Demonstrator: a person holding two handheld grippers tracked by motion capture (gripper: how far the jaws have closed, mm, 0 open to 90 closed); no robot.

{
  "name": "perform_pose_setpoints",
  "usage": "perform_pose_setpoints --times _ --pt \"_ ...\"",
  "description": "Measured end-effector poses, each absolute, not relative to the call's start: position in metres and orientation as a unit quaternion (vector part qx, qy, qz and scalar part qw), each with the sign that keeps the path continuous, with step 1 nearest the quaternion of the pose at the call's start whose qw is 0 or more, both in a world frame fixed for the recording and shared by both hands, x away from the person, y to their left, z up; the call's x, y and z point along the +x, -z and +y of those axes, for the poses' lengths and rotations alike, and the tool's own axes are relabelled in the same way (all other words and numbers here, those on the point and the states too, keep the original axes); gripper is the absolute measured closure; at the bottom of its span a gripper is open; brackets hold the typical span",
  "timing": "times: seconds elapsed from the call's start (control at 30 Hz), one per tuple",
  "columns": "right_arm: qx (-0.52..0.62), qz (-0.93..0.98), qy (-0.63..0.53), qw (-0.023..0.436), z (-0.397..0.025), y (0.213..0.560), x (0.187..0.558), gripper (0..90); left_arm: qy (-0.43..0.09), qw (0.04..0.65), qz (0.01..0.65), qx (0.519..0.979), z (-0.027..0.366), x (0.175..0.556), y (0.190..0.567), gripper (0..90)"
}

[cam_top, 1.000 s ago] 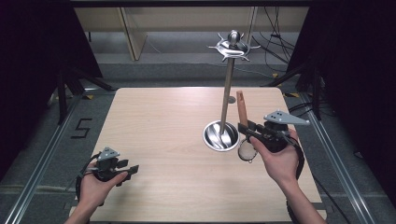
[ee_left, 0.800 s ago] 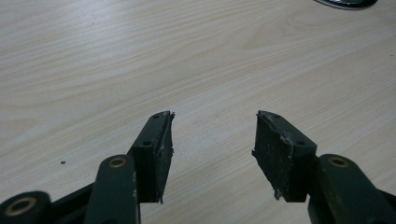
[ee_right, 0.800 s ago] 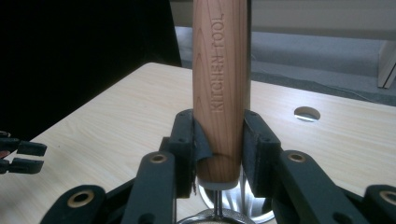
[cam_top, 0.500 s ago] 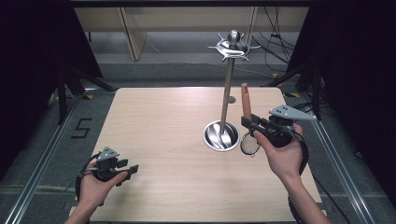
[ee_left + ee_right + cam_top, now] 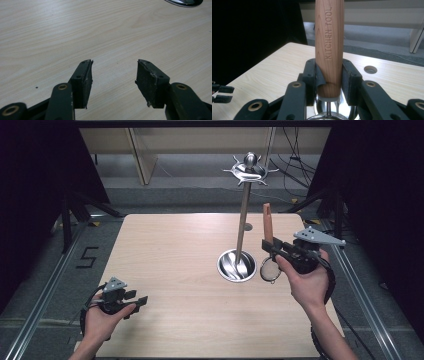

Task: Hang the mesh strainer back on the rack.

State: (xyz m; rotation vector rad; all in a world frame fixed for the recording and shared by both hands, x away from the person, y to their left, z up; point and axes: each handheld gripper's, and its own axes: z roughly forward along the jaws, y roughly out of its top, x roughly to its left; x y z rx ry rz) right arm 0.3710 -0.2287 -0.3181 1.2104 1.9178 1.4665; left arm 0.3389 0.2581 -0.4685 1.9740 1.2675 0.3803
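A kitchen strainer with a wooden handle (image 5: 268, 222) and a round mesh head (image 5: 270, 270) is held upright, handle up, above the table's right side. My right gripper (image 5: 270, 247) is shut on the lower end of that handle (image 5: 329, 50), which bears the words KITCHEN TOOL. Just left of it stands a metal utensil stand (image 5: 245, 205) with a round steel base (image 5: 236, 265) and hooked arms at the top (image 5: 249, 170). My left gripper (image 5: 141, 300) rests low near the table's front left, open (image 5: 113, 77) with nothing between its jaws.
The light wooden table (image 5: 175, 255) has a small round hole (image 5: 247, 226) behind the stand. Dark curtains flank both sides. A metal rail (image 5: 40, 295) runs along the floor at the left, by a taped mark (image 5: 86, 257).
My right gripper has lifted the strainer a little higher and farther back, and the handle now stands closer to upright. The left gripper has not moved.
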Motion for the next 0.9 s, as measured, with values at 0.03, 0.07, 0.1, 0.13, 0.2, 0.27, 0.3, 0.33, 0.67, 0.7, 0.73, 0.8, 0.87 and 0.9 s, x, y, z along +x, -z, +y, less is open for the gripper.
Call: perform_pose_setpoints --times 0.03,0.07,0.1,0.13,0.2,0.27,0.3,0.33,0.67,0.7,0.73,0.8,0.87,0.9 --pt "0.435 0.692 -0.533 0.219 -0.229 0.318 0.372 69.2 -0.149 0.373 0.495 0.771 0.258 0.339 0.468 45.5" --pt "0.442 0.69 -0.532 0.216 -0.229 0.317 0.372 69.2 -0.149 0.373 0.495 0.77 0.258 0.339 0.468 45.5" --pt "0.44 0.688 -0.534 0.217 -0.229 0.316 0.372 69.2 -0.149 0.373 0.495 0.77 0.258 0.339 0.469 45.5" --pt "0.44 0.689 -0.533 0.218 -0.229 0.315 0.373 69.2 -0.149 0.374 0.496 0.77 0.258 0.339 0.469 45.4" --pt "0.435 0.69 -0.532 0.228 -0.23 0.314 0.374 69.2 -0.149 0.375 0.497 0.768 0.258 0.339 0.469 45.4" --pt "0.438 0.688 -0.533 0.224 -0.23 0.313 0.375 69.2 -0.149 0.375 0.497 0.768 0.258 0.339 0.469 45.3" --pt "0.438 0.687 -0.535 0.224 -0.23 0.311 0.375 69.2 -0.149 0.376 0.497 0.768 0.258 0.339 0.469 45.3" --pt "0.438 0.687 -0.536 0.222 -0.229 0.311 0.376 69.2 -0.149 0.375 0.497 0.768 0.258 0.339 0.469 45.3" --pt "0.435 0.686 -0.537 0.228 -0.229 0.303 0.379 69.2 -0.147 0.371 0.496 0.771 0.258 0.339 0.469 45.3" --pt "0.44 0.681 -0.54 0.226 -0.228 0.301 0.38 69.2 -0.147 0.371 0.496 0.771 0.258 0.34 0.469 45.3" --pt "0.44 0.681 -0.54 0.226 -0.228 0.301 0.38 69.2 -0.147 0.371 0.497 0.77 0.258 0.34 0.47 45.3" --pt "0.44 0.681 -0.54 0.227 -0.228 0.299 0.381 69.2 -0.147 0.374 0.496 0.769 0.257 0.34 0.47 45.3" --pt "0.438 0.681 -0.541 0.229 -0.228 0.297 0.381 69.2 -0.147 0.375 0.496 0.769 0.256 0.34 0.47 45.3" --pt "0.436 0.679 -0.543 0.233 -0.228 0.297 0.383 69.2 -0.147 0.375 0.496 0.769 0.256 0.34 0.47 45.3"
